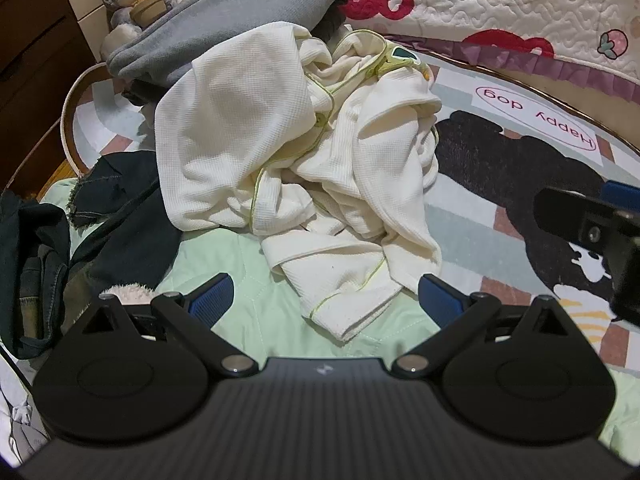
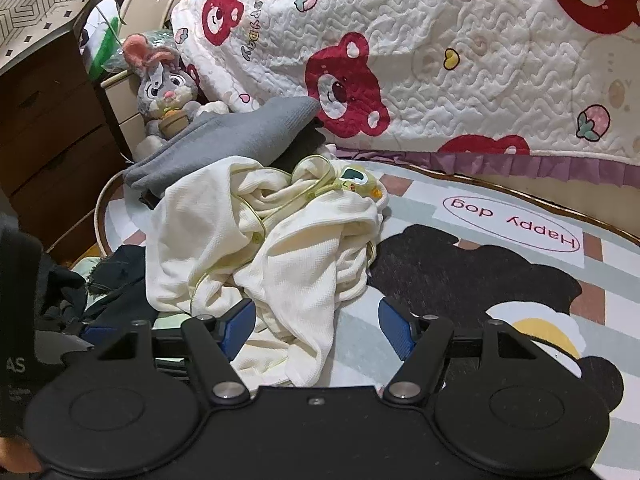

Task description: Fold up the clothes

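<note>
Cream waffle-knit garment [image 1: 280, 152] crumpled on rug [image 1: 500, 240]

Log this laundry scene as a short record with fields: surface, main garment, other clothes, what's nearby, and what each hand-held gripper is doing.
surface: round printed rug with a black dog picture and the words "Happy dog"
main garment: crumpled cream waffle-knit garment with yellow-green piping, unfolded, in a heap
other clothes: grey knit garment behind the heap; dark denim piece to its left; pale green fabric under the near edge
nearby: grey plush rabbit; white quilt with red bears
left hand-held gripper: open, holding nothing
right hand-held gripper: open, cream cloth lying between its fingers
</note>
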The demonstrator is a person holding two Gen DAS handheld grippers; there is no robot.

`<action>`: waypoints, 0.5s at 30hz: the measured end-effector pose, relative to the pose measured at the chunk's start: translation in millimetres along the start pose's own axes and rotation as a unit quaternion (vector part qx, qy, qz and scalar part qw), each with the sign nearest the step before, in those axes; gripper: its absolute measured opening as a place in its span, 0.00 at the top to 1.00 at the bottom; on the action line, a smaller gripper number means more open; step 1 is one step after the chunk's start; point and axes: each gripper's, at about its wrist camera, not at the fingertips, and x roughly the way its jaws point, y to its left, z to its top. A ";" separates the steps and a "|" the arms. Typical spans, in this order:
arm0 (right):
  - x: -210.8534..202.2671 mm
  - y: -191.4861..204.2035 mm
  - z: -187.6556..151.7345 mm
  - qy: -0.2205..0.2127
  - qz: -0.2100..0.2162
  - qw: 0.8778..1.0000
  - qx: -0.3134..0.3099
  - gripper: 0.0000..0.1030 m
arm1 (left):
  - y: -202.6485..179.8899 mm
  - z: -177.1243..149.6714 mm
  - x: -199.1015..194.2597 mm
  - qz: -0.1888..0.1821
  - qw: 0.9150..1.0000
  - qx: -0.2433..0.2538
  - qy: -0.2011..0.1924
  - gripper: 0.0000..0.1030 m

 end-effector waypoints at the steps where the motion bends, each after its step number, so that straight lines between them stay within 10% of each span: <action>1: 0.7 -0.3 -0.2 0.001 -0.001 1.000 0.000 0.29 | -0.1 -0.1 0.2 0.000 1.000 0.000 0.001 0.03; 15: 12.7 -17.0 -1.6 0.000 0.027 1.000 0.003 0.25 | 13.9 6.3 21.7 0.022 0.999 0.014 -0.024 0.03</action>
